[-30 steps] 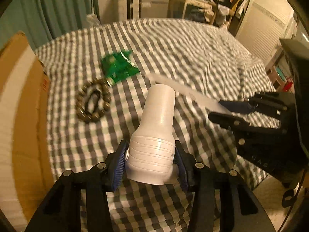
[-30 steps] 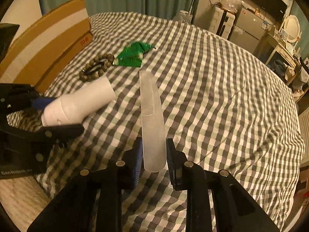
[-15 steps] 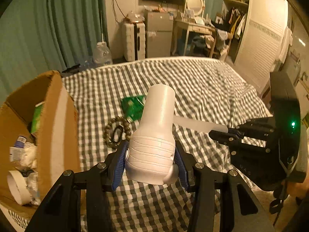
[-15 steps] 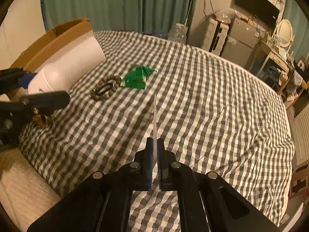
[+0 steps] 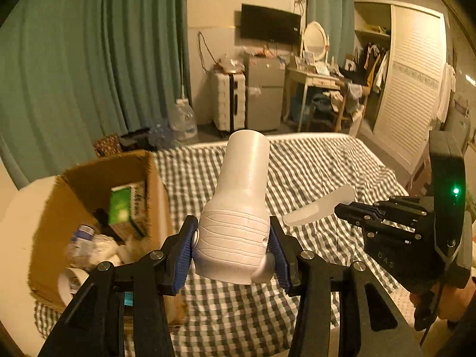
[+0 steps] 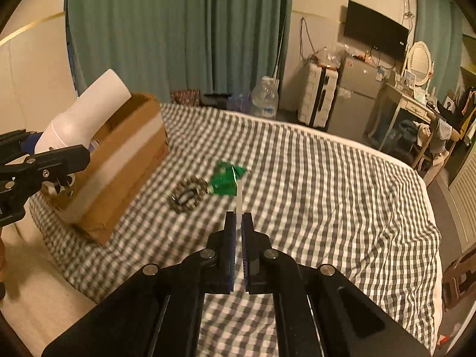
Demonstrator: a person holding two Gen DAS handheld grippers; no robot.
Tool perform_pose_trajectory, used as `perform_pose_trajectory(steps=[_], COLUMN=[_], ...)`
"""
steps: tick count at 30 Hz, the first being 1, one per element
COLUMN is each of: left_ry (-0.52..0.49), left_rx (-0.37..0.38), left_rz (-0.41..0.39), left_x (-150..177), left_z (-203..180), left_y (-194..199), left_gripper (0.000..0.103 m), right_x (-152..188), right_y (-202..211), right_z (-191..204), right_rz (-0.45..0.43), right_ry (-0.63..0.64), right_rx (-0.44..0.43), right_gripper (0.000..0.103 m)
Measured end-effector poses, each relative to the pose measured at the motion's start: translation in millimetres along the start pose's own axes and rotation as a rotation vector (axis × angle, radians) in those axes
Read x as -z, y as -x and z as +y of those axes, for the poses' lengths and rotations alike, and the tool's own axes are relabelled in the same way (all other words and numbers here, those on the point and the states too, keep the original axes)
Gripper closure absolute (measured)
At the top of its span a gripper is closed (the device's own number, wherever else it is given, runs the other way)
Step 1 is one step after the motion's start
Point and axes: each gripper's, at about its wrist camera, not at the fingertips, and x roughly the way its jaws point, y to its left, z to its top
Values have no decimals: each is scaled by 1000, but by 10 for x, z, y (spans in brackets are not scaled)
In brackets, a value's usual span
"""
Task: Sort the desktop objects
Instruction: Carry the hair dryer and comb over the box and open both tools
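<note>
White rigid plastic hair-dryer body (image 5: pixel 238 217), light but slippery, sits clenched at its ribbed base by left gripper (image 5: pixel 233 253); right gripper (image 6: pixel 238 250) pinches a thin comb (image 5: pixel 318 209).

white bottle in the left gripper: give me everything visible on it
The white bottle looks like matte plastic: a smooth round body, widening to a ribbed section with fine grooves. It is clamped at that ribbed part between the left gripper's blue-padded fingers, the smooth end pointing away and tilted upward. It hangs in the air beside the open cardboard box, touching nothing else.
</note>
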Motion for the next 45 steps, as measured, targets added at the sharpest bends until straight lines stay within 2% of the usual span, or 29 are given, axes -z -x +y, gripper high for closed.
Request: perform_pose_trajectory(steps=[12, 19, 25, 33, 45], left_ry=[29, 56, 71, 81, 117], left_rx=[-91, -137, -184, -252, -301], left_rz=[-129, -184, -216, -216, -164], left_x=[-86, -137, -148, -102, -16], left_z=[410, 695, 952, 1273, 1651], left_y=[704, 996, 1161, 1194, 983], left_gripper=[55, 55, 55, 55, 55], right_x=[-196, -287, -391, -521, -725], right_y=[469, 804, 1015, 1119, 1018], right_z=[166, 285, 473, 928, 1451], right_rz=[-160, -254, -323, -376, -415], right_ry=[-101, -146, -133, -67, -28], right_rx=[-1, -17, -31, -65, -172], right_gripper=[100, 100, 100, 100, 100])
